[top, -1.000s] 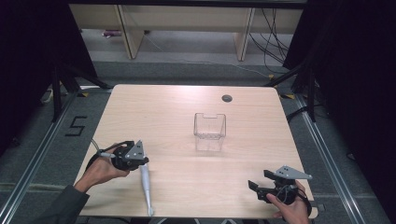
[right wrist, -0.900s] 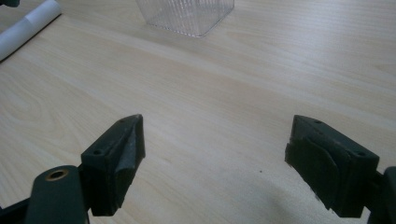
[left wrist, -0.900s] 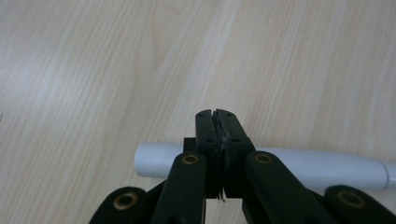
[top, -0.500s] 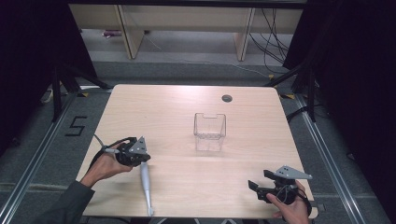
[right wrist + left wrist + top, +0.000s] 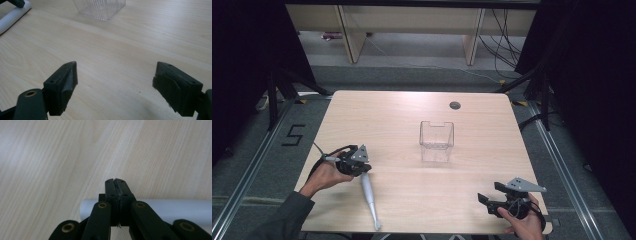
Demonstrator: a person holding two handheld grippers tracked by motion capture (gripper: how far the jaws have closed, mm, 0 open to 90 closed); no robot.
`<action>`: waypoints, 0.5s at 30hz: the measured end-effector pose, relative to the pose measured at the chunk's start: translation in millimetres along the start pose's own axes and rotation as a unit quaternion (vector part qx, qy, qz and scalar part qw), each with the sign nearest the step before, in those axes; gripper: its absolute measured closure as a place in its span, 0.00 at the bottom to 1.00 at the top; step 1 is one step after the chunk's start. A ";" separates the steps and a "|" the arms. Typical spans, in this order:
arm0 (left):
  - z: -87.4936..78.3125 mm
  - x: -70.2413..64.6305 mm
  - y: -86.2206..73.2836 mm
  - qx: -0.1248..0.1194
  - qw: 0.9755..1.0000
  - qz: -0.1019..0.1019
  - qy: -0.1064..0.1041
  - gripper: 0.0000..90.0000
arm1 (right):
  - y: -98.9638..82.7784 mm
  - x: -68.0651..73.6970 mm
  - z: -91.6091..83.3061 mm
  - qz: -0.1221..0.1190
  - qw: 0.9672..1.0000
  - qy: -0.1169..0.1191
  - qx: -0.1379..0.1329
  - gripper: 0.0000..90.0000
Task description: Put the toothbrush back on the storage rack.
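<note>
Looking down from the high view, we see the pale wooden table (image 5: 412, 115) across the middle of the frame, with a small dark round grommet (image 5: 455, 105) near its upper edge. Right of centre stands a clear plastic container (image 5: 436, 141), square, upright and open at the top; in the right gripper view its ribbed base (image 5: 100, 8) sits at the top centre.

Next in size is the grey-white cylindrical tool (image 5: 370, 199), which lies flat in the lower left of the high view, its length running from just under our left gripper down toward the table's bottom edge. In the left gripper view that same tube (image 5: 175, 210) crosses the lower part of the frame, passing behind the jaws, with its rounded end at the left.

Our left gripper (image 5: 357, 165) is at the left of the high view, held in our left hand (image 5: 324, 175), just at the upper end of the tube. In its own view the left gripper (image 5: 117, 185) has its jaws pressed fully together with nothing between them; the tips rest over the tube, and we cannot tell whether they touch it.

Our right gripper (image 5: 489, 200) sits at the lower right of the high view, well apart from container and tube. In its own view the right gripper (image 5: 115, 85) has its jaws spread wide over bare wood, gripping nothing.
</note>
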State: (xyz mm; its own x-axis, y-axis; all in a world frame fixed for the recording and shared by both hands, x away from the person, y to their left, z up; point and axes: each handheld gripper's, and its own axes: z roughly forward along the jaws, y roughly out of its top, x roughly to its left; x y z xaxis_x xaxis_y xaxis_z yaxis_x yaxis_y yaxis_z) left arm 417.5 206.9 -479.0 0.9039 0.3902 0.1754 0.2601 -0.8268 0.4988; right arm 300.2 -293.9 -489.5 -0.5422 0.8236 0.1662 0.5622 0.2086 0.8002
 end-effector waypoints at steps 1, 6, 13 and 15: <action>0.5 0.6 -1.0 0.000 1.000 -0.002 0.000 0.98 | -0.2 0.6 0.0 0.009 1.000 0.004 0.003 0.22; -1.7 0.2 -9.6 0.001 1.000 -0.014 -0.001 0.98 | -0.1 -0.3 -0.1 -0.001 1.000 -0.001 0.000 0.22; -8.2 -3.2 -20.3 0.004 1.000 -0.018 -0.007 0.97 | 0.0 1.1 -0.4 0.013 1.000 0.007 0.004 0.22; -10.0 -6.0 -22.4 0.003 1.000 -0.021 -0.011 0.97 | -0.4 1.9 -0.2 0.017 1.000 0.002 0.006 0.22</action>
State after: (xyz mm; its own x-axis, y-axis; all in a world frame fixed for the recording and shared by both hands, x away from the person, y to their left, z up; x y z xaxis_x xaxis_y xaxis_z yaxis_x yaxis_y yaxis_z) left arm 402.8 227.1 -482.7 0.8994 0.4153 0.1363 0.2997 -0.8129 0.4994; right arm 298.9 -292.5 -489.4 -0.5255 0.8279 0.1962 0.5878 0.1866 0.7872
